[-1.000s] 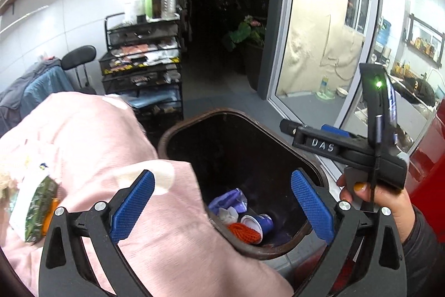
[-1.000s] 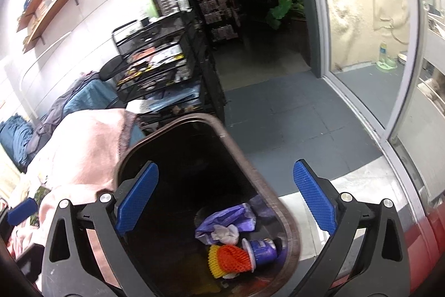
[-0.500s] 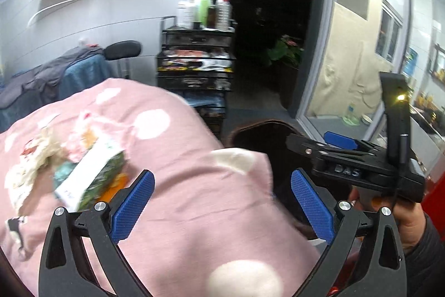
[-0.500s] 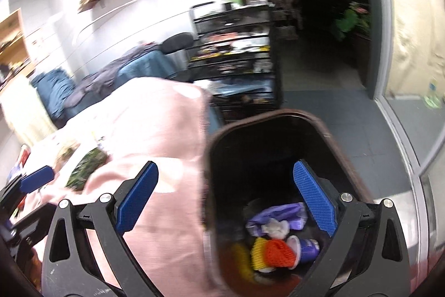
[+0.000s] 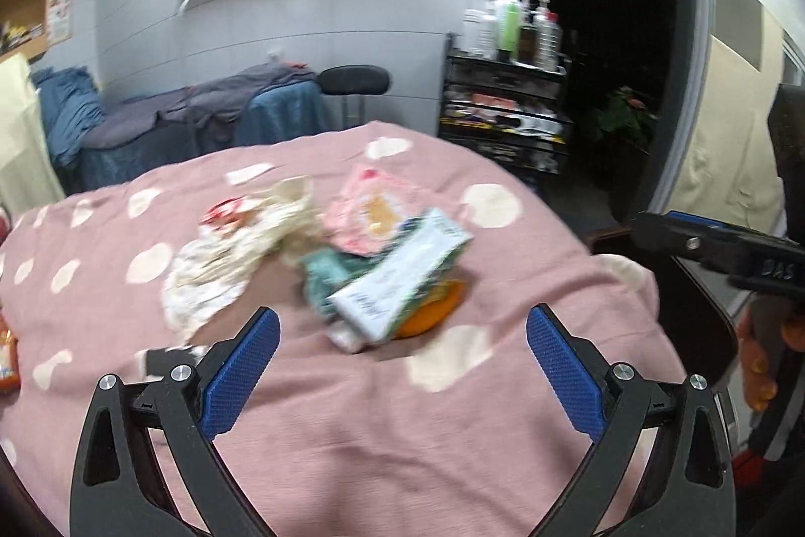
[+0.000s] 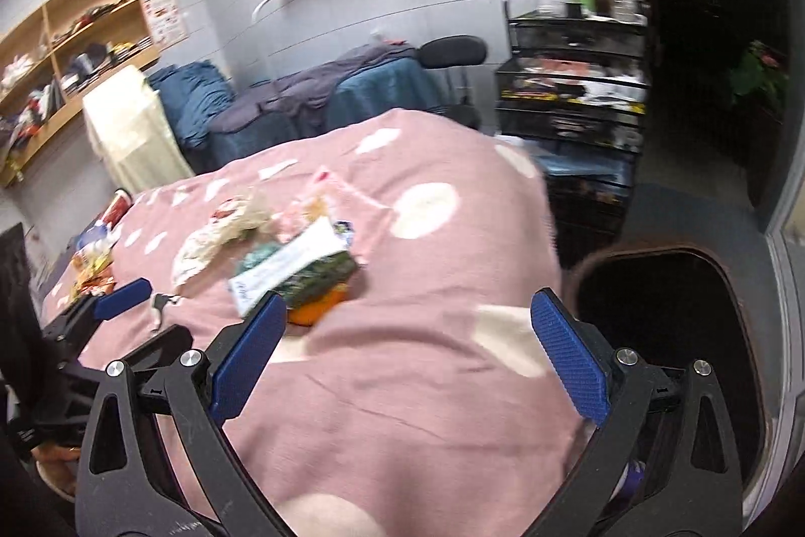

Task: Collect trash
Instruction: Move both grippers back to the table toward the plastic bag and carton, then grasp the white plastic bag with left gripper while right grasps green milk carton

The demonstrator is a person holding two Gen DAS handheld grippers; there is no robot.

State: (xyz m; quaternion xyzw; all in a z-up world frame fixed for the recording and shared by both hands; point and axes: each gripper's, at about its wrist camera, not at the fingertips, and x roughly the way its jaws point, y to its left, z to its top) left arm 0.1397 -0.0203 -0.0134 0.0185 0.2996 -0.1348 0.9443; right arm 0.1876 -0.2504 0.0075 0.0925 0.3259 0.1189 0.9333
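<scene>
A heap of trash lies on a pink spotted blanket (image 5: 402,411): a white and green carton (image 5: 402,280) over an orange piece (image 5: 432,310), a crumpled pale wrapper (image 5: 236,245) and a pink packet (image 5: 377,210). My left gripper (image 5: 402,366) is open and empty, just short of the heap. My right gripper (image 6: 410,356) is open and empty, with the carton (image 6: 297,270) ahead on its left. The dark trash bin (image 6: 669,320) stands to the right of the blanket. The right gripper also shows in the left wrist view (image 5: 714,250).
A black rack (image 6: 568,84) with bottles on top stands behind the bin. A chair (image 5: 352,84) and blue-covered furniture (image 5: 176,124) are at the back. More wrappers (image 6: 93,265) lie at the blanket's left edge. Wall shelves are above.
Both grippers have swung left, away from the bin and toward the blanket. The trash heap has come to the middle of both views. Both stayed open.
</scene>
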